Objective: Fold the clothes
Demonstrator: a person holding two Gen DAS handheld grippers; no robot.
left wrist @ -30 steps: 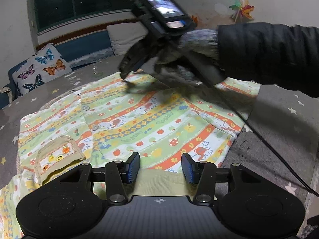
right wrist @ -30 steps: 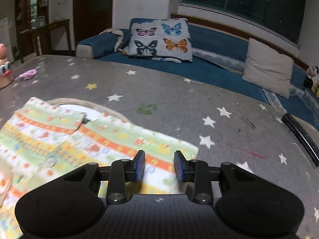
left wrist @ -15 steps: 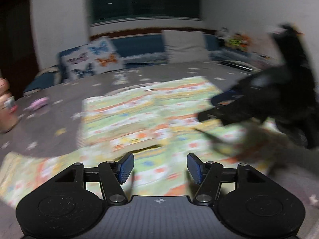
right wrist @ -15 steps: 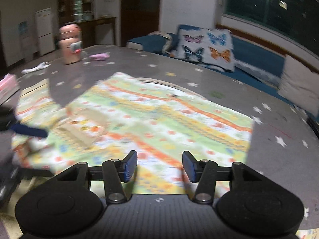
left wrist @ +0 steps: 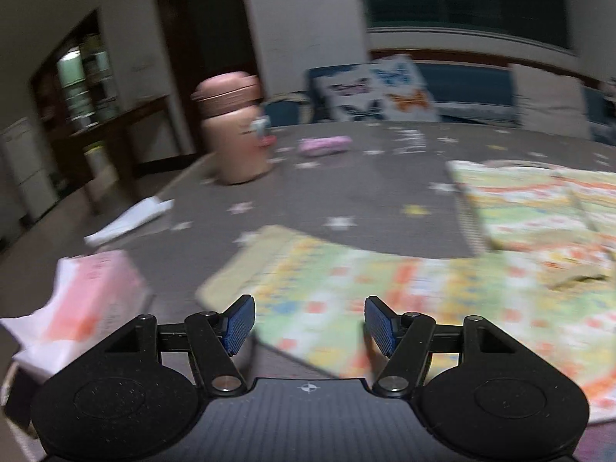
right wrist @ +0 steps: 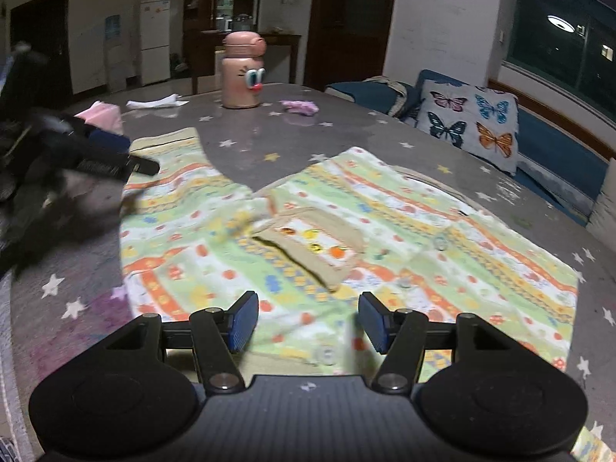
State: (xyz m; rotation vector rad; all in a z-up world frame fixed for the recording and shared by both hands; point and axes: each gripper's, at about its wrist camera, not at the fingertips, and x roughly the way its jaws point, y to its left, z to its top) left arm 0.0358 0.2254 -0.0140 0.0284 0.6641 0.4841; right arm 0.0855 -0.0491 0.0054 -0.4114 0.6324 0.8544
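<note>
My left tool (left wrist: 309,325) hangs with its blue pads apart and nothing between them, just over the sleeve end of the patterned shirt (right wrist: 346,231); my right tool (right wrist: 308,321) is spread the same way, empty, above the shirt's near hem; the shirt lies flat on the grey star-print bench (right wrist: 246,131), pocket up; a pink bottle (right wrist: 241,75) stands well behind it

Garment (right wrist: 346,238) spread on table (right wrist: 246,146); bottle (right wrist: 241,73) behind; cushion (right wrist: 471,123) far right.
</note>
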